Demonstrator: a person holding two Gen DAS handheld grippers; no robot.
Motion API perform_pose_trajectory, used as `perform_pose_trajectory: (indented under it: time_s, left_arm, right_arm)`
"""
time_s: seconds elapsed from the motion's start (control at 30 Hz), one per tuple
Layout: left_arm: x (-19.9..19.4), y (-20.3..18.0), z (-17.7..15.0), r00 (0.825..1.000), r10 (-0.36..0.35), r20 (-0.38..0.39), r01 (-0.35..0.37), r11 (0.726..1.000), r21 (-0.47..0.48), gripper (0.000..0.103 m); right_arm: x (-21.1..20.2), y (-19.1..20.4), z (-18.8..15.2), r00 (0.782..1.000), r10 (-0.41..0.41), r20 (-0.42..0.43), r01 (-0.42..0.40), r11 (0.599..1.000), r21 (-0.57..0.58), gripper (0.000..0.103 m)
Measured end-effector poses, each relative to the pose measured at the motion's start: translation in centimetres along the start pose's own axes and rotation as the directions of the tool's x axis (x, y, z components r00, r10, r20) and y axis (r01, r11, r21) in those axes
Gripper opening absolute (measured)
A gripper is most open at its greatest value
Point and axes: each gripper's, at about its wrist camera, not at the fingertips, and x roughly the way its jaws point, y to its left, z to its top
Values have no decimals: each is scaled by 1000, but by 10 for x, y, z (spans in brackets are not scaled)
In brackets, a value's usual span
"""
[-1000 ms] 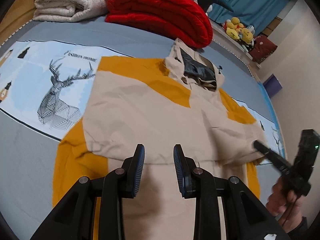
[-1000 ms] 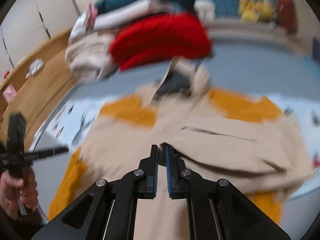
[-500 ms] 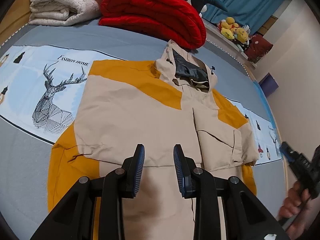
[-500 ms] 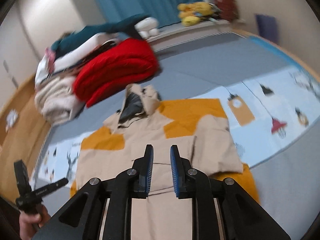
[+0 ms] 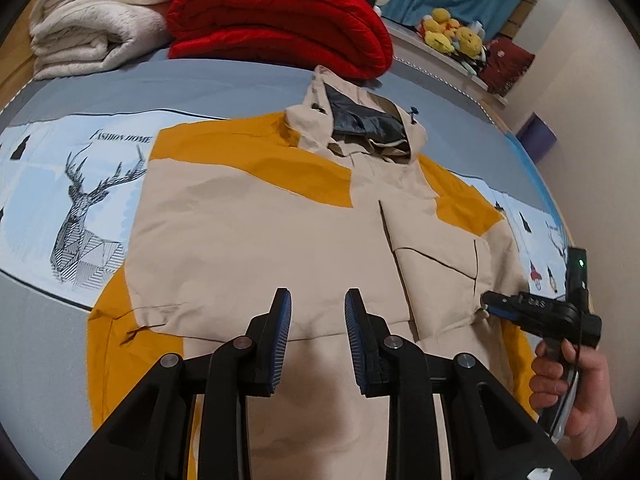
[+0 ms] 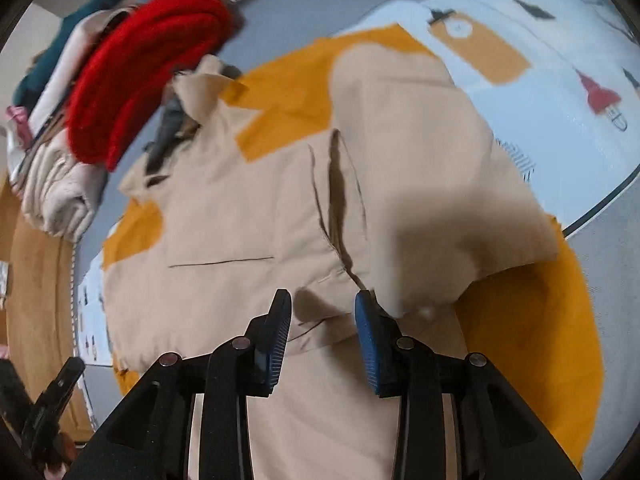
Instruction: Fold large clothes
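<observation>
so the right tongs (image 6: 322, 314) just came swinging back down over the jacket (image 5: 256, 240); half a second ago they were up high looking across the whole bed, now they're low over the folded-in right sleeve (image 6: 432, 200), rolled a fair bit; their jaws are opening, nothing between the pads, the cloth just lies underneath; a second back they were nearly pinched shut, so I'd guess that was the sleeve being dropped and this is a reach for the next bit

the jacket itself is beige and mustard, hooded, lying flat front-up in the middle of the bed (image 5: 240, 80); hood at the far end touching the red blanket (image 5: 280, 16), hem near the cameras; right sleeve is already folded across the chest, while the left side is spread out flat with its mustard edge on the deer-print sheet (image 5: 72, 200)

left tongs (image 5: 316, 316) have hardly changed; jaws a little apart, empty, hovering over the near middle of the jacket; they've only drifted a touch sideways

meaning for the job: one side done, left side plus the bottom-to-top fold not yet done, I reckon; in the left view the right tongs sit at the sleeve's near edge, maybe to tidy it
</observation>
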Motion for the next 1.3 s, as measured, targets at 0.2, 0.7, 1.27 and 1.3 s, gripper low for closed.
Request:
perform_pose_trajectory:
  time_s: [0.2,0.7,1.27,1.3]
  left_arm:
    - [6,-14,-1,1000,-13,-6,13,999,48,25]
    - [7,-32,-5,998,-69,-6,69,993,93,25]
    - [11,-33,-6,996,-82,-31,85,992,98,25]
    - [12,-33,-6,996,-83,-32,86,991,99,25]
  right_arm:
    - [11,3,-2,997,-72,-14,72,997,6,35]
    - [-23,42,-1,990,-17,139,32,994,-107,0]
    - [10,22,5,996,-66,55,72,991,-117,48]
    - [13,22,4,997,-57,43,61,992,-113,40]
